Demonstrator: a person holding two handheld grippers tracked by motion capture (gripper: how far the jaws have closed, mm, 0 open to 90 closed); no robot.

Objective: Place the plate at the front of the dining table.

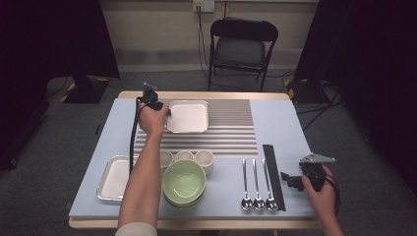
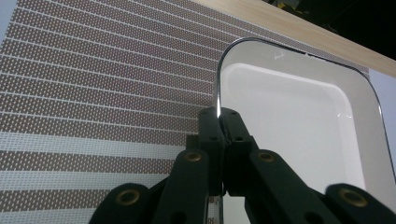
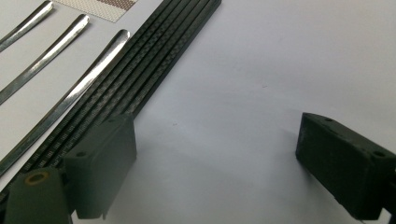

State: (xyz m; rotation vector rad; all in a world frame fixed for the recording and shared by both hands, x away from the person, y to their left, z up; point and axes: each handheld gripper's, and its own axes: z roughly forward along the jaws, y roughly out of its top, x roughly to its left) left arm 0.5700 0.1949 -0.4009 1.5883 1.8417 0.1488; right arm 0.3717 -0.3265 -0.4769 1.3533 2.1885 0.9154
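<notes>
A staged recording room — black curtains, a lone folding chair, cables across grey carpet.

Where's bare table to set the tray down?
Free: the striped mat right of the tray the left tongs pinch; blue cloth beyond the chopsticks. Crowded: near edge, with second tray, cups, green bowls, spoons.

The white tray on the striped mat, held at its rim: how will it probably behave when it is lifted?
The white tray looks rigid, so it should probably lift without bending. The left tongs pinch only its thin rim, so the far side may sag downward. Its glossy edge could slip.
</notes>
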